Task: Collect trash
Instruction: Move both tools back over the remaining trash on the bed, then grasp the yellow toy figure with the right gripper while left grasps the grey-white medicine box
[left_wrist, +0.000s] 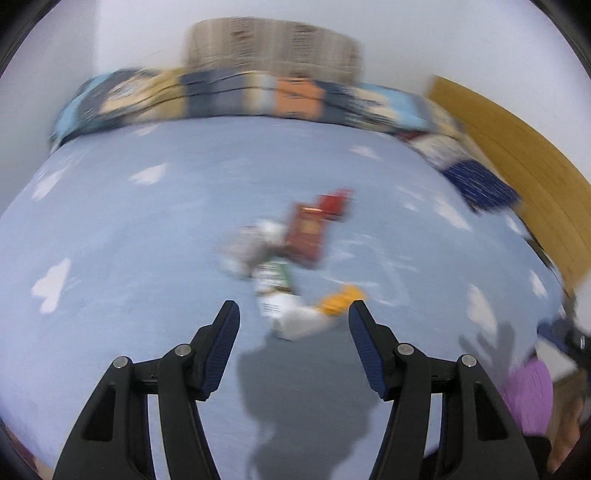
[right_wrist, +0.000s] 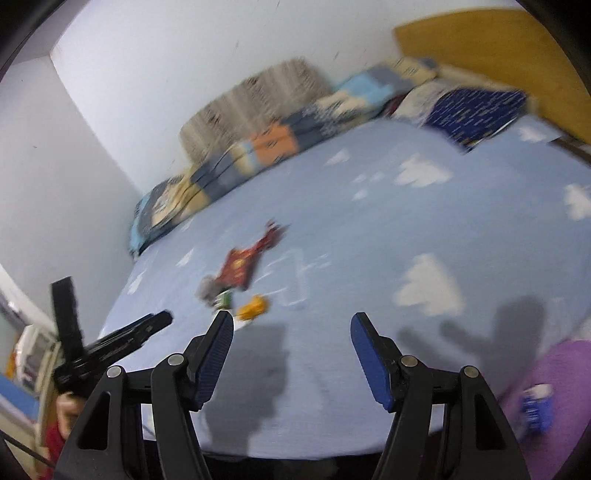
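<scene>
**Both grippers bear on a litter heap in the middle of the bed**

The left gripper (left_wrist: 294, 314) and right gripper (right_wrist: 291, 325) both have their jaws parted and empty, angled down toward the trash pile (left_wrist: 291, 258), probably lining up a first pick. Red packets, a white carton and something orange lie bunched together on the bed (left_wrist: 110, 221), whose sheet is pale blue with white clouds. Folded blankets (left_wrist: 240, 96) line the white wall; a wooden headboard (right_wrist: 480, 40) stands to the right. A purple bag (right_wrist: 561, 387) waits at the bed's near edge.
</scene>
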